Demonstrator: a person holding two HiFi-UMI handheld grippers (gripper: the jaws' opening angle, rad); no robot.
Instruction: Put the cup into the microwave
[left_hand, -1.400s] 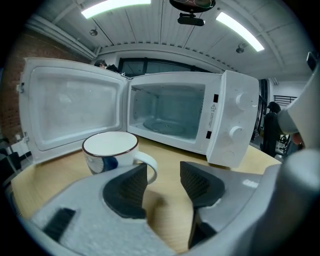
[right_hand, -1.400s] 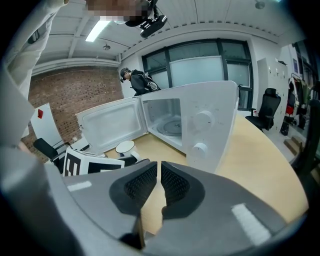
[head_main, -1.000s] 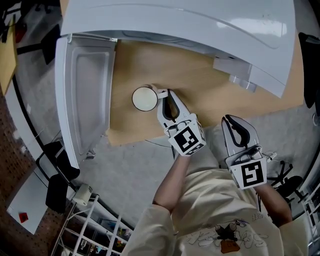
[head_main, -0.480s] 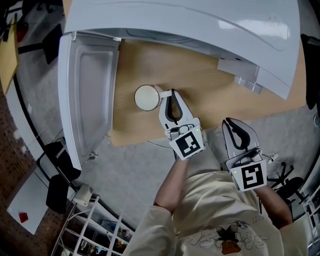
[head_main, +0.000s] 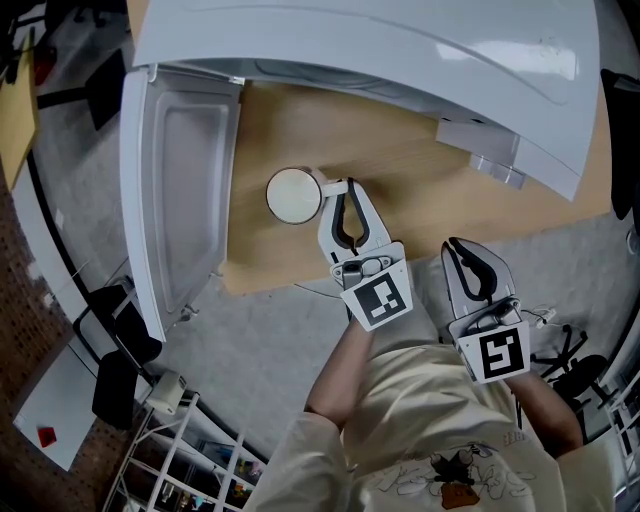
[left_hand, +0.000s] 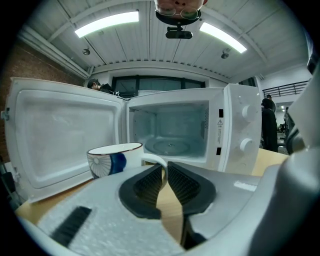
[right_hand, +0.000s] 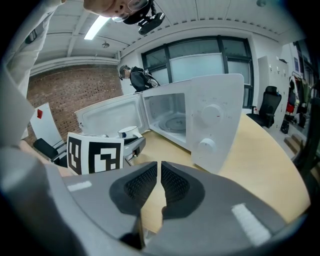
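A white cup (head_main: 292, 195) with a blue pattern (left_hand: 114, 159) hangs just over the wooden table (head_main: 400, 170), in front of the open microwave (head_main: 400, 50). My left gripper (head_main: 340, 187) is shut on the cup's handle (left_hand: 156, 161), with the cup to the left of its jaws (left_hand: 166, 172). The microwave cavity (left_hand: 170, 132) lies straight ahead, its glass turntable bare. My right gripper (head_main: 457, 245) hovers at the table's near edge, shut with nothing between its pads (right_hand: 159, 177). The right gripper view shows the cup (right_hand: 129, 131) far off at the left.
The microwave door (head_main: 180, 190) swings wide open to the left of the cup (left_hand: 60, 130). The microwave's control panel with two knobs (left_hand: 245, 125) stands to the right of the cavity. Office chairs and a shelf stand on the floor around the table.
My left gripper has risen a little with the cup's handle in its jaws, and its marker cube has dropped lower in the head view. The right gripper has stayed still.
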